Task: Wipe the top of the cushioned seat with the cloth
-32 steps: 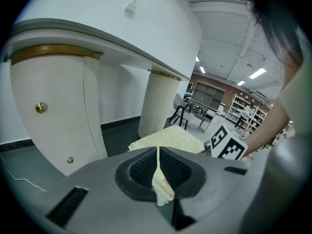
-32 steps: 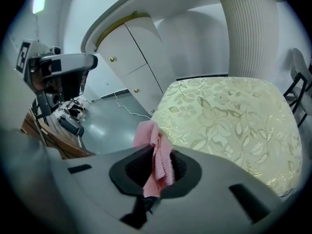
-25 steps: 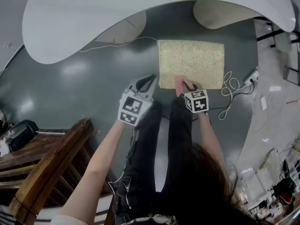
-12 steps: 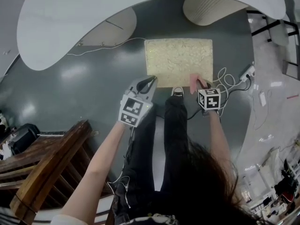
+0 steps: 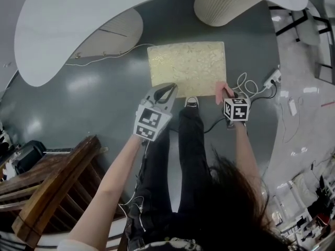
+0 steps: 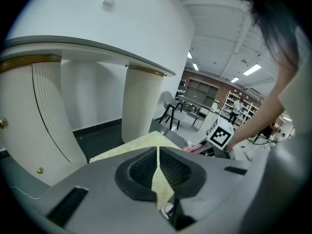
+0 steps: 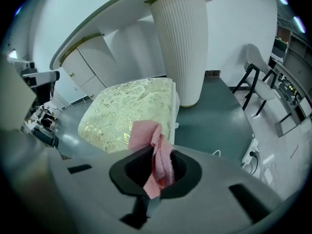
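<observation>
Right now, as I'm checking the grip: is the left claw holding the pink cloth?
No, the pink cloth is pinched in the right claw, while the left claw is shut with nothing in it.

1. The right gripper (image 7: 156,178) has its jaws pinched on a bunched pink cloth (image 7: 157,150).
2. The cloth pokes up in front of the cream floral cushioned seat (image 7: 124,112); contact is hard to call.
3. A ribbed white pedestal (image 7: 181,43) stands just behind the seat.

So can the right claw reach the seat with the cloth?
Probably yes. The right claw is shut on the cloth just by the near right corner of the seat, and nothing shows between them.
</observation>
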